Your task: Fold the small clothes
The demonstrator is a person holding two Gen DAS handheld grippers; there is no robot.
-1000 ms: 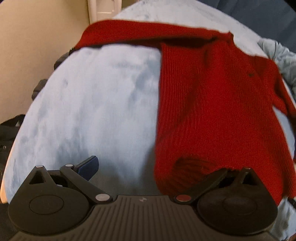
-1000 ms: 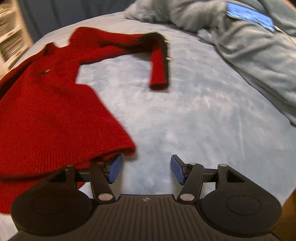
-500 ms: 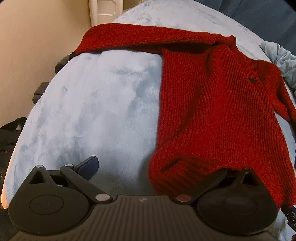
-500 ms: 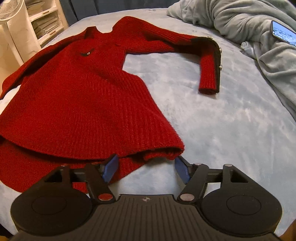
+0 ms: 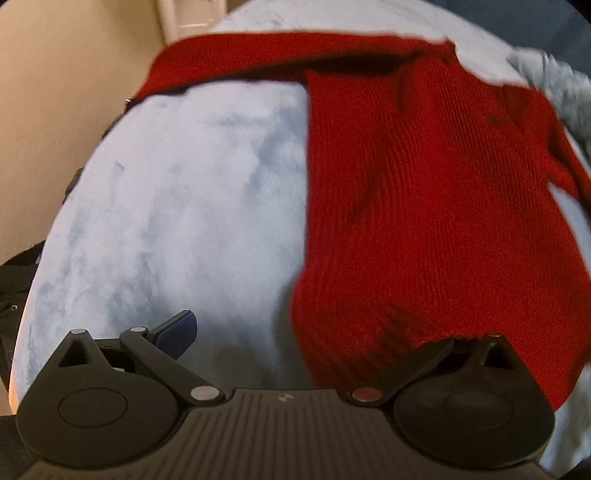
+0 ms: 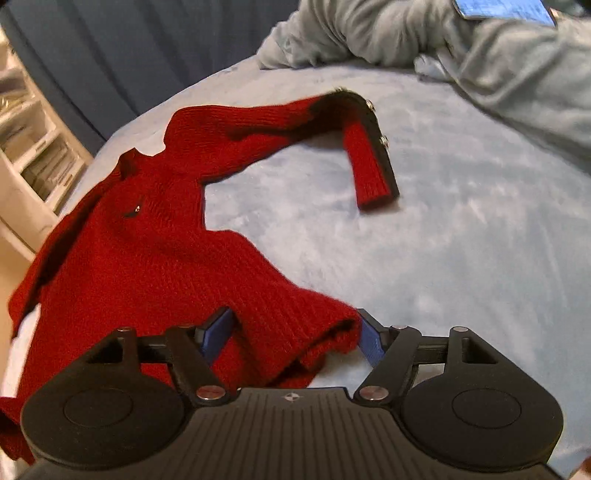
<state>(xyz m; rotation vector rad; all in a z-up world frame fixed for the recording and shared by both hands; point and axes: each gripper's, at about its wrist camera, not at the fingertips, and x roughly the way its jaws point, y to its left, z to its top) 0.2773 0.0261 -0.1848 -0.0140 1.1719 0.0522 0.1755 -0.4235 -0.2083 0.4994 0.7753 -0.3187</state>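
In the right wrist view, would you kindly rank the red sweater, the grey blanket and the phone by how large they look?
1. Red sweater, though it lies nearest the camera, which inflates it.
2. Grey blanket, cut off by the frame edge, so its rank against the sweater is unsure.
3. Phone, clearly smallest, also partly cut off.

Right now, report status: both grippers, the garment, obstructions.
Right hand-held gripper just opening, hem corner between jaws. Left hand-held gripper wide open. Red knitted sweater flat on pale blue blanket. Nothing in the way.

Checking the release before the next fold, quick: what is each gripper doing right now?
Left gripper: open, red sweater hem draped over one side, not pinched.
Right gripper: open, jaws just been opening; sweater corner lies between them.
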